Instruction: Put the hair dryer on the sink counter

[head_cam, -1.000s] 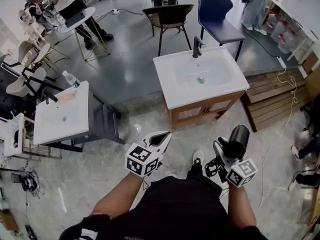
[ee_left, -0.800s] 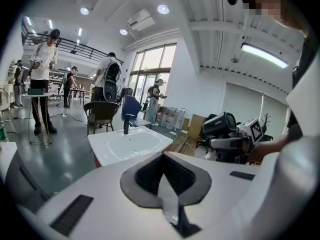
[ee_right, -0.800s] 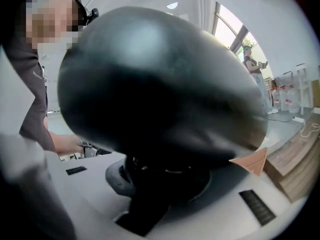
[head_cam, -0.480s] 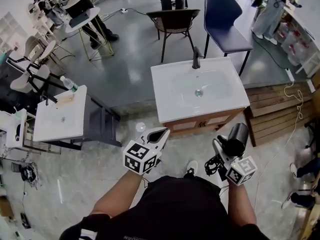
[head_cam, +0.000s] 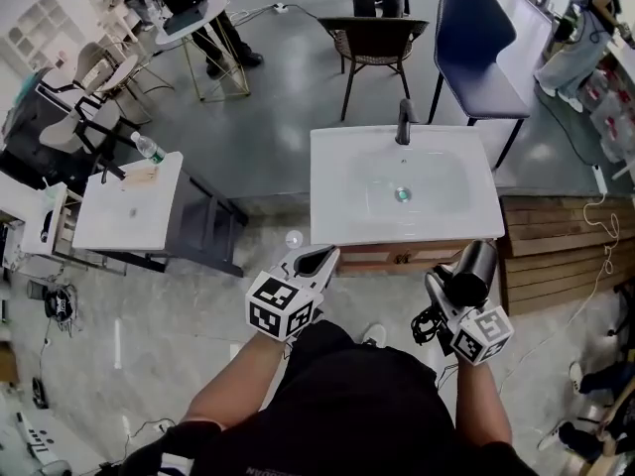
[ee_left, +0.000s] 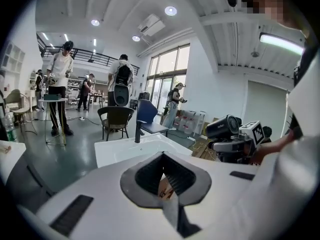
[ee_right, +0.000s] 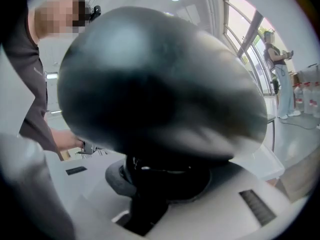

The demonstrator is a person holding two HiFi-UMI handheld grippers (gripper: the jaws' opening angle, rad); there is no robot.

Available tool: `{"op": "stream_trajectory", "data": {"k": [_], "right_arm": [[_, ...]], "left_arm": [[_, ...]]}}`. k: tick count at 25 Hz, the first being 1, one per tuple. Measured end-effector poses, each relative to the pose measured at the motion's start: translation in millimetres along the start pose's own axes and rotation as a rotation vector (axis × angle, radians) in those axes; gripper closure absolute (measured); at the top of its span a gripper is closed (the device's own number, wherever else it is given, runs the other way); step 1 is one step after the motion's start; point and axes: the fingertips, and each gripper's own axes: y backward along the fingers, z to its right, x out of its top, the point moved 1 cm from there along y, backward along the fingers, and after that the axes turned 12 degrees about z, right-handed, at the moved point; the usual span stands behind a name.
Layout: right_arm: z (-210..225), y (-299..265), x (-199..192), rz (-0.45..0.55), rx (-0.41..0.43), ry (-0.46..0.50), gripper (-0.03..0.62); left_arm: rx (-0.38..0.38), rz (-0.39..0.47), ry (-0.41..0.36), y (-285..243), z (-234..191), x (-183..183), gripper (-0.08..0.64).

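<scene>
A small white basin (head_cam: 119,216) stands at far left, a bottle (head_cam: 147,148) at its back edge. The left gripper (head_cam: 322,259), jaws closed on nothing, hovers just off the front left corner of the sink counter (head_cam: 342,211). A black faucet (head_cam: 404,122) rises at the counter's rear, with two chairs (head_cam: 377,43) behind it. At the counter's front right corner, the right gripper (head_cam: 442,296) clamps the handle of the black hair dryer (head_cam: 472,269). The dryer is in the air above the floor, barrel aimed at the counter, not yet on it. Wooden pallets (head_cam: 556,256) lie at right.
</scene>
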Motion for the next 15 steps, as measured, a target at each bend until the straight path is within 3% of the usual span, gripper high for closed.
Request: {"op": "stream_trajectory", "data": {"k": [9, 15], "right_arm": [[6.4, -29.5, -10.1, -0.039, 0.087, -0.017, 0.503], [3.9, -56.6, -14.0, -0.062, 0.112, 0.006, 0.503]], "left_arm": [[0.087, -0.027, 0.024, 6.6, -16.1, -6.5, 0.560], [0.090, -0.043, 0.034, 4.3, -36.6, -11.5, 0.560]]}}
